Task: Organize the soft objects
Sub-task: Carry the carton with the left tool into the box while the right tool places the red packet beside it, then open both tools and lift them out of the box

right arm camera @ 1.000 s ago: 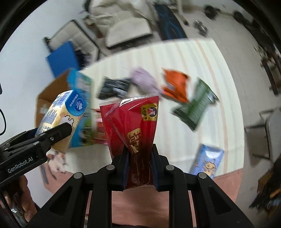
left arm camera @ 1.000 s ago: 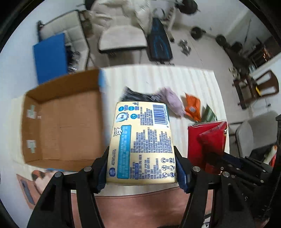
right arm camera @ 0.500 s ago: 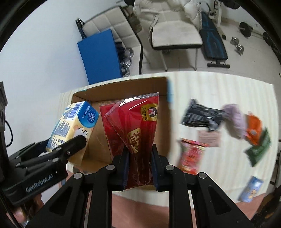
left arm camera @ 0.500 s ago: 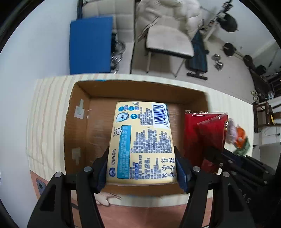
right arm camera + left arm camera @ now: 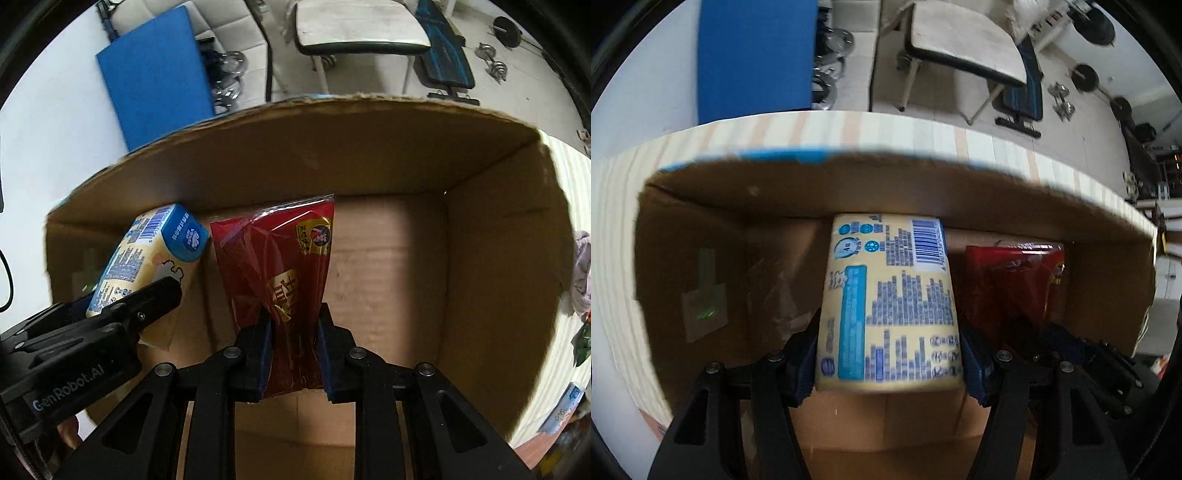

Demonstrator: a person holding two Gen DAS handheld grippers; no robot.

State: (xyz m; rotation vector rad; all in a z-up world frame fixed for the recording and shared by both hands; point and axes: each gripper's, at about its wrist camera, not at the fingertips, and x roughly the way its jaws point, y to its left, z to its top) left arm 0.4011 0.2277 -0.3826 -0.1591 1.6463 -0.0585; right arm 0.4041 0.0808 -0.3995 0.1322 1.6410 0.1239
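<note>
My left gripper [image 5: 888, 363] is shut on a yellow and blue tissue pack [image 5: 890, 295] and holds it inside the open cardboard box [image 5: 849, 184]. The pack also shows in the right wrist view [image 5: 147, 254], with the left gripper [image 5: 122, 317] at the lower left. My right gripper [image 5: 293, 343] is shut on a red snack bag [image 5: 284, 266], held inside the box [image 5: 498, 258] just right of the tissue pack. The red bag shows in the left wrist view [image 5: 1012, 284] too. Both items are near the box's far wall.
The box stands on a striped table [image 5: 923, 129]. Right of the box lie a purple soft item [image 5: 581, 273], a green packet [image 5: 583, 343] and a blue pack [image 5: 563, 410]. Beyond the table are a blue panel [image 5: 753, 55], a chair [image 5: 964, 48] and weights on the floor.
Both grippers have swung left from over the table to the box and lowered into it, each still holding its item. The box now fills both views.
</note>
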